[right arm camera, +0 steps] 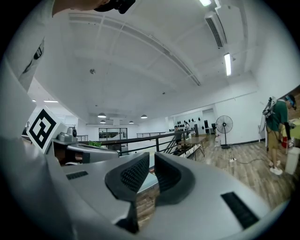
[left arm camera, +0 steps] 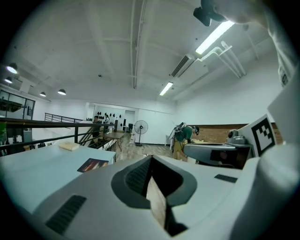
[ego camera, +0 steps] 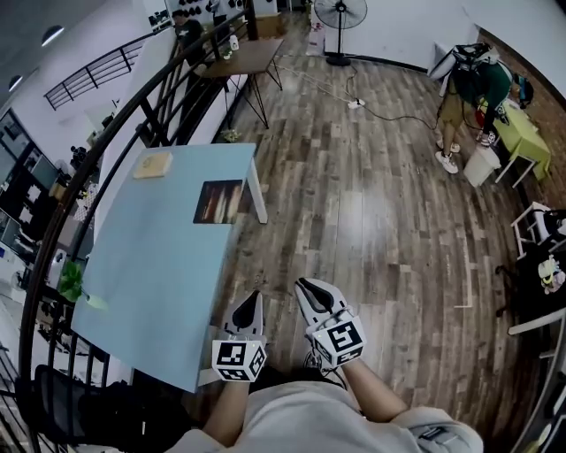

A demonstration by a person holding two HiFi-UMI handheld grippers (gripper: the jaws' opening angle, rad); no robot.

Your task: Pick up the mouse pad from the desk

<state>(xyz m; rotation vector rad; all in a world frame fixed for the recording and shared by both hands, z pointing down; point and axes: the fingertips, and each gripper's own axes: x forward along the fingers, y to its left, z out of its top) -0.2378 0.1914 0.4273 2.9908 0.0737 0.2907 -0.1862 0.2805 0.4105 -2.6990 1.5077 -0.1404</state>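
The mouse pad (ego camera: 218,201), a dark rectangle with an orange-brown picture, lies flat near the right edge of the light blue desk (ego camera: 150,292). In the left gripper view the mouse pad (left arm camera: 93,165) shows far off to the left on the desk top. Both grippers are held low, close to the person's body, off the desk's near right corner and well short of the pad. My left gripper (ego camera: 254,305) (left arm camera: 151,161) is shut with nothing in it. My right gripper (ego camera: 309,290) (right arm camera: 150,159) hangs over the wooden floor, jaws almost together, also holding nothing.
A tan block (ego camera: 152,165) (left arm camera: 69,146) lies at the desk's far left corner, and a green plant (ego camera: 71,283) stands at its left edge. A black railing (ego camera: 106,142) runs along the left. Farther off are a small table (ego camera: 243,57), a fan (ego camera: 340,13) and a person (ego camera: 469,93).
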